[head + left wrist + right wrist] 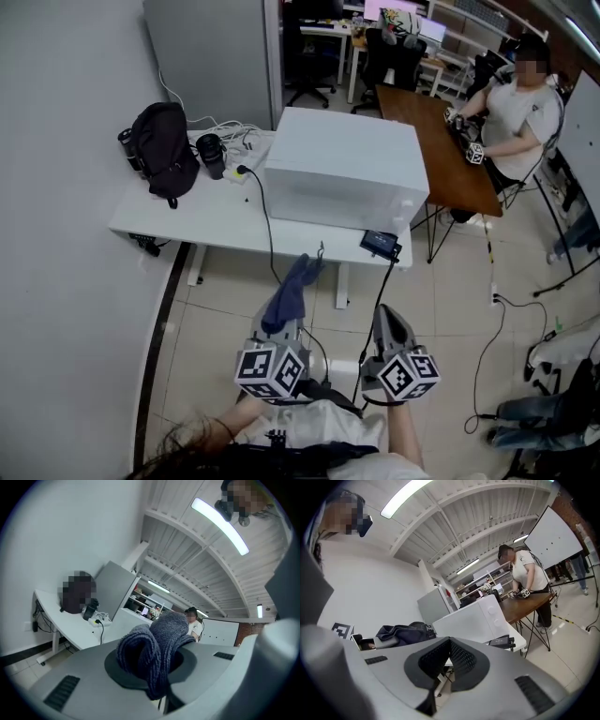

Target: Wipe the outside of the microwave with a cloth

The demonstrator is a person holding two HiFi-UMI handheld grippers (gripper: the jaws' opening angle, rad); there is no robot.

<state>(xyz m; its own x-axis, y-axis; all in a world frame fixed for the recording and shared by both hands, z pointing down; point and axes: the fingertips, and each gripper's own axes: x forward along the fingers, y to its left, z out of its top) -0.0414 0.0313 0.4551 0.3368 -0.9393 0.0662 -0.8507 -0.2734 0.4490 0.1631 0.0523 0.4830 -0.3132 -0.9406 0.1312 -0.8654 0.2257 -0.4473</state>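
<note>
Left jaws are clamped on the cloth [157, 656], which hangs bunched off the left gripper [286, 326]. The right gripper [386, 321] has its jaws closed with nothing between them. Both are low and well apart from the microwave [342, 169], which sits on the table [187, 220] ahead, so I'd say the wipe hasn't started and this is just the approach. To do it well I'd lift the cloth up to the top panel, press a flat fold on it instead of the wad, and go in long strokes. I'd also stay clear of the cable [265, 220] running down its left side and the black box [381, 244] at the table edge. The microwave's back and far side are hidden from the head view. How much cloth is actually in the grip is hard to tell.
</note>
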